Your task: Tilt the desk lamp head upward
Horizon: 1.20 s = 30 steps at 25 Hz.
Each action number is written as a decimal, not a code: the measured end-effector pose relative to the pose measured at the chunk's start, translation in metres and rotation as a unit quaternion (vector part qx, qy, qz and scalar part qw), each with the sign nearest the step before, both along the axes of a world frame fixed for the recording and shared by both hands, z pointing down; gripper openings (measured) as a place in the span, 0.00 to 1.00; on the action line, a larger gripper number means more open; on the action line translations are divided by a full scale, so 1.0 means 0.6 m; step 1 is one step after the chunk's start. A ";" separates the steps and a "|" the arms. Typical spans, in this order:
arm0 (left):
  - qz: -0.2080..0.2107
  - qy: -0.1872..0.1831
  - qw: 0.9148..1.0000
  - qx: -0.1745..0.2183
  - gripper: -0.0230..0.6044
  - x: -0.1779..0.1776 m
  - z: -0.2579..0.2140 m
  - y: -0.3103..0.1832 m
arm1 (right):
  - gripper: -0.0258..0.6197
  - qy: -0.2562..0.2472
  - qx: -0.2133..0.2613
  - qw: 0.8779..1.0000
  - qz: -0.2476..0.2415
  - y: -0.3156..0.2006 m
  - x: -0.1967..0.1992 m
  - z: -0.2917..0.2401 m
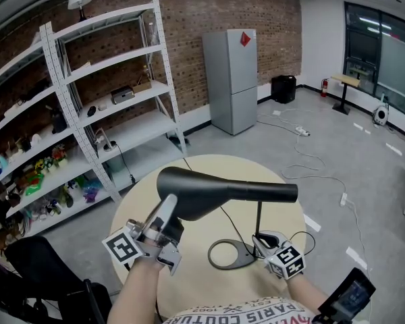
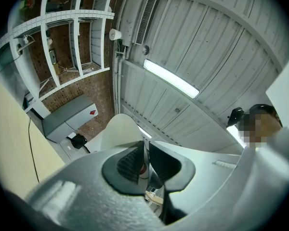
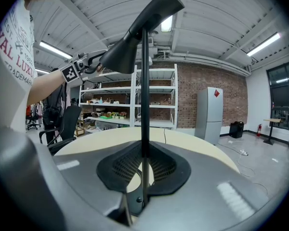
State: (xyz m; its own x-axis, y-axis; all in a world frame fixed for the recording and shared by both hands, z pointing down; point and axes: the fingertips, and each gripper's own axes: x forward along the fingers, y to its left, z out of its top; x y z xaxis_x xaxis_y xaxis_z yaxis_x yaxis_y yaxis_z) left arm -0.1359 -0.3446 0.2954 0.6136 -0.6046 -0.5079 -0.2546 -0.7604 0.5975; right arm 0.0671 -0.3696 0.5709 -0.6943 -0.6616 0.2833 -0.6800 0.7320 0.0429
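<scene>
Left side: left gripper (image 1: pixel 169 208) angled up, 2 jaws nearly together and clamped on the rim at the wide end of the black lamp head (image 1: pixel 219 191). In the left gripper view the pads pinch that thin rim, and the shade's pale inside rises just past them.

Middle: the lamp head spans left to right over the round beige table (image 1: pixel 202 275), wide end at the left jaws, narrow end at right. In the right gripper view the narrow end sits higher than the wide end. The head tops a thin black stem (image 1: pixel 259 216), which stands upright from a ring-shaped base (image 1: pixel 246 255) lying flat on the table.

Right side: right gripper (image 1: pixel 262 239) low down, just above the base, jaws closed on the stem. The stem runs straight up between the 2 pads, touching both.
</scene>
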 end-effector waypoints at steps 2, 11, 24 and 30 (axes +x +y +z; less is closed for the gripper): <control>-0.002 -0.003 1.000 0.002 0.08 0.001 -0.005 -0.001 | 0.10 0.001 0.000 1.000 0.000 -0.001 0.000 0.000; -0.010 -0.026 1.000 0.013 0.08 0.009 -0.031 -0.002 | 0.10 0.002 0.000 1.000 0.006 -0.003 0.002 -0.001; -0.041 -0.083 0.995 0.040 0.09 0.018 -0.069 -0.007 | 0.10 0.005 0.001 1.000 0.008 -0.009 0.002 -0.005; -0.052 -0.106 0.992 0.053 0.09 0.026 -0.090 -0.004 | 0.10 0.006 -0.001 1.000 0.010 -0.009 0.004 -0.006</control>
State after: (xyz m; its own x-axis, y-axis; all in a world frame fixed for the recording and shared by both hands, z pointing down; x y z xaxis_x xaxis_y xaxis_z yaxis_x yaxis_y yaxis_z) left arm -0.1203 -0.3471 0.2417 0.6510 -0.6199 -0.4381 -0.4466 -0.7794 0.4393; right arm 0.0693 -0.3747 0.5675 -0.6770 -0.6753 0.2928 -0.6943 0.7179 0.0507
